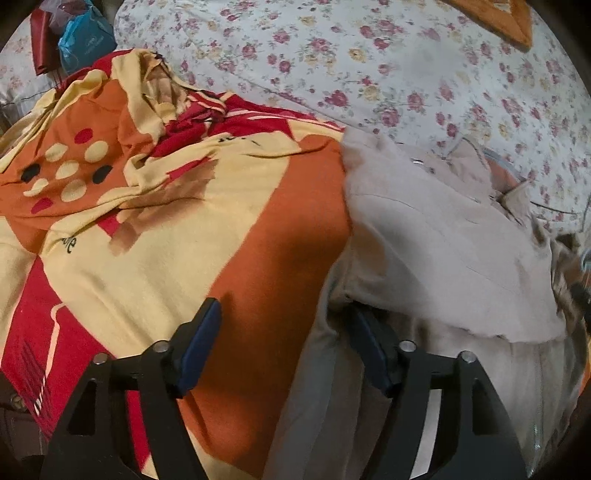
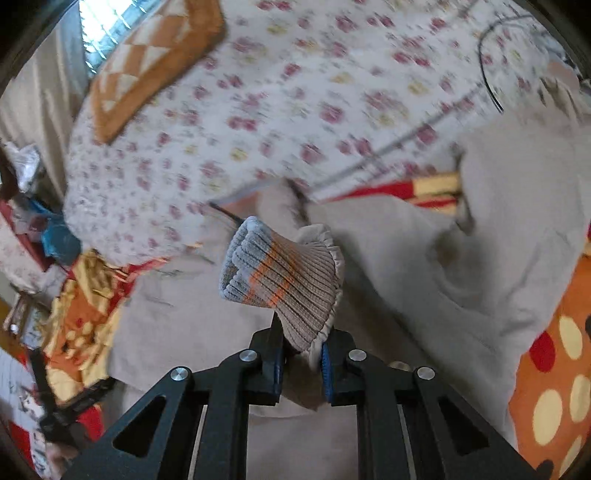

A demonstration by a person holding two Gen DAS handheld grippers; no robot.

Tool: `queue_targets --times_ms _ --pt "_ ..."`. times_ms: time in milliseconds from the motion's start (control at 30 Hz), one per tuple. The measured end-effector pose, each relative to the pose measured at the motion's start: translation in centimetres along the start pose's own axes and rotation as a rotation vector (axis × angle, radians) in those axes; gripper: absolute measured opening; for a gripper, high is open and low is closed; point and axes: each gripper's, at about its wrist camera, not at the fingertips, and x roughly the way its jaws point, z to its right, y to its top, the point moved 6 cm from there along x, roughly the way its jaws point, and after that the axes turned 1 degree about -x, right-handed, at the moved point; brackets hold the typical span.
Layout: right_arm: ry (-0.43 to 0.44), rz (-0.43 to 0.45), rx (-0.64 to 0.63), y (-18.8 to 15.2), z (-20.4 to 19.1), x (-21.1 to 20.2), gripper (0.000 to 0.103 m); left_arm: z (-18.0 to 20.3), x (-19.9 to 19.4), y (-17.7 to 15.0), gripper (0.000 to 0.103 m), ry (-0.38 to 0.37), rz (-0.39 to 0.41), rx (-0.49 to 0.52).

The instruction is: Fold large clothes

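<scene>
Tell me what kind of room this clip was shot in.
Most likely a bedroom at home: a beige jacket lies on a bed spread with an orange, red and yellow bedsheet, next to a floral quilt, with a window behind.

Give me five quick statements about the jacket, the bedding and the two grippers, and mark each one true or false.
1. The right gripper is shut on the ribbed cuff of the beige jacket. True.
2. The left gripper is clamped on a pillow. False: its jaws stand open, nothing pinched.
3. The jacket lies on an orange, yellow and red blanket. True.
4. The floral quilt is plain blue. False: white with red and yellow flowers.
5. The cuff has orange stripes. True.
</scene>
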Motion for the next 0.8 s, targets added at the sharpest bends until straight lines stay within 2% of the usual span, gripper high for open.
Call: queue_targets --times_ms 67,100,133,167,200,300,400,467,567,633,700,800 --pt "0.0 -0.03 0.036 -0.3 1.2 0.5 0.015 -0.6 0.2 0.1 0.073 0.001 -0.017 -0.029" --pt "0.0 -0.034 0.056 -0.3 1.7 0.5 0.021 -0.8 0.1 0.1 0.073 -0.015 -0.019 -0.046" --pt "-0.006 -0.039 0.071 -0.2 2.1 0.5 0.028 -1.0 0.0 0.1 0.073 -0.023 -0.022 -0.057" --pt "-0.03 -0.055 0.091 -0.2 2.7 0.4 0.044 -1.1 -0.1 0.0 0.073 -0.025 -0.03 -0.058" --pt "-0.052 -0.069 0.112 -0.3 3.2 0.3 0.054 -1.2 -0.2 -0.1 0.073 -0.024 -0.04 -0.057" --pt "-0.121 -0.025 0.139 0.9 4.9 -2.0 0.053 -1.4 -1.8 0.1 0.073 -0.001 0.001 -0.045" --pt "-0.182 0.056 0.087 1.6 5.4 -5.6 0.054 -1.6 -4.4 1.5 0.073 0.053 0.116 -0.02" --pt "-0.152 0.081 0.045 1.6 4.5 -7.0 0.054 -1.3 -5.6 2.2 0.073 0.04 0.159 -0.027" --pt "-0.014 0.057 -0.04 1.6 1.4 -6.7 0.053 0.4 -5.2 2.6 0.073 -0.024 0.117 -0.009" --pt "0.023 0.011 -0.12 1.2 -0.7 -5.2 0.051 2.1 -4.4 2.4 0.074 -0.064 0.069 0.015" --pt "-0.015 -0.019 -0.185 1.1 -1.4 -3.4 0.049 3.8 -3.3 2.3 0.074 -0.064 0.048 0.054" --pt "-0.115 -0.037 -0.194 1.3 0.2 -0.8 0.044 5.8 -1.5 2.2 0.074 -0.034 0.034 0.087"
